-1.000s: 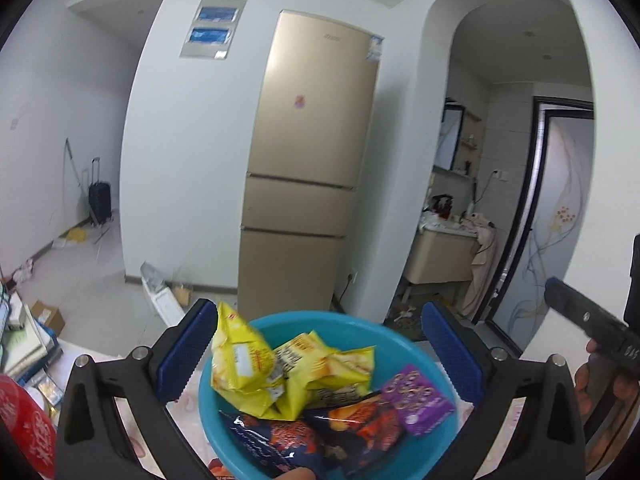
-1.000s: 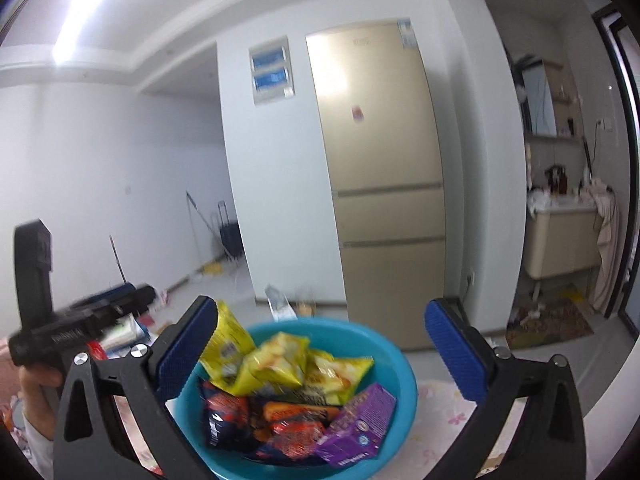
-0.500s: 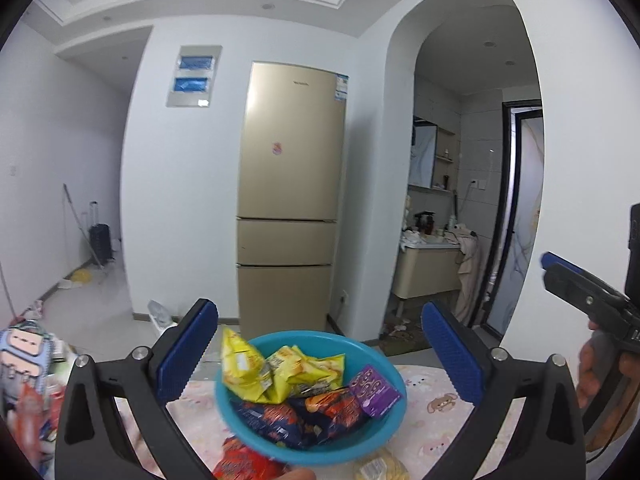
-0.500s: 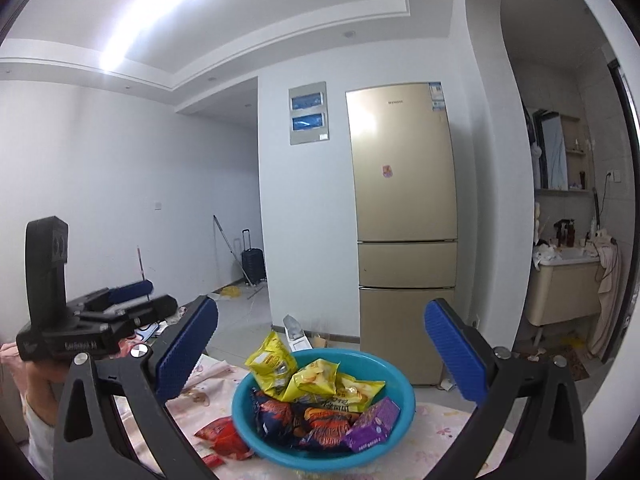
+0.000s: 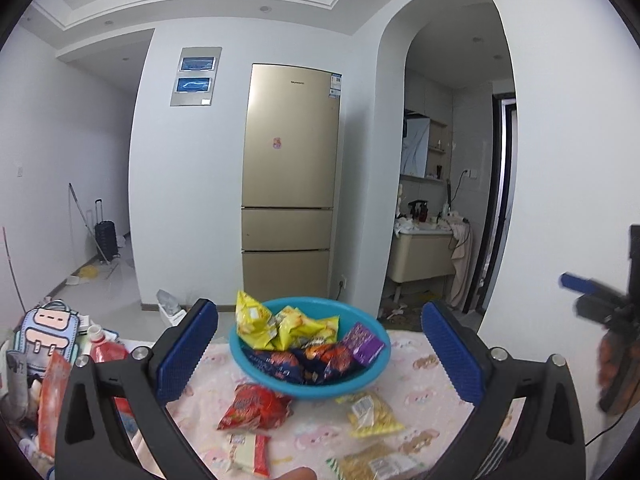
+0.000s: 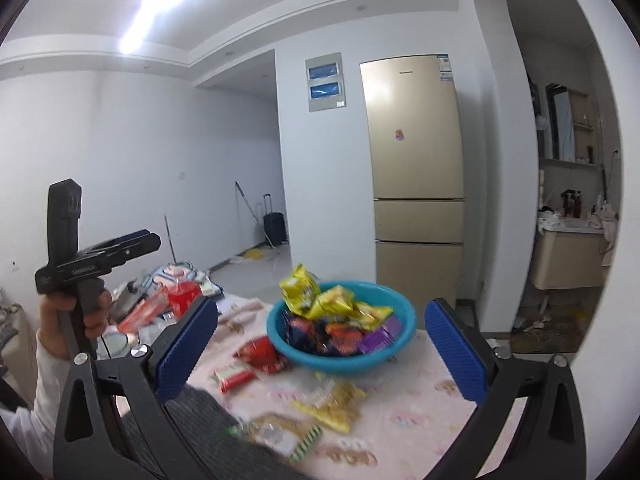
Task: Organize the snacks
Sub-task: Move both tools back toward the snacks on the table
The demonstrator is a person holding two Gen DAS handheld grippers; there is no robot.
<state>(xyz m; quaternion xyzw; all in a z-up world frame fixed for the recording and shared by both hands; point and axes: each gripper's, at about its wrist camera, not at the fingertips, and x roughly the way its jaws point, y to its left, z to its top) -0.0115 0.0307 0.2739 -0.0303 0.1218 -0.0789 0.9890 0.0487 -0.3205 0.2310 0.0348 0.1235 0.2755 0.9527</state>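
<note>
In the left wrist view the left gripper (image 5: pixel 320 354) was seen spread wide with nothing held between its blue pads (image 5: pixel 188 350). In the right wrist view the right gripper (image 6: pixel 320 354) was likewise spread wide and empty. Both were held above a table covered by a pink patterned cloth (image 5: pixel 416 364), well clear of every packet.

A blue bowl (image 5: pixel 360 386) was found at the centre of both views, already heaped with snacks: yellow bags (image 5: pixel 280 322) at the top, dark orange-printed bags (image 5: pixel 304 360) below them and a purple packet (image 5: pixel 364 343) at the right rim. Outside the bowl, lower in the left view, a red bag (image 5: pixel 256 407) lay just in front of it, a red and white wrapped bar (image 5: pixel 248 452) below that, and two pale yellow packets (image 5: pixel 370 418) to the lower right, the lower one cut by the frame edge.

The loose packets were judged to be light, soft and crinkly, with slick film that could slide between the pads; the contents were probably brittle, so only a gentle squeeze would be called for. The red bag would best be pinched at a sealed end or across its puffed middle, and the flat bar across its narrow width, lifted from one raised edge off the cloth
</note>
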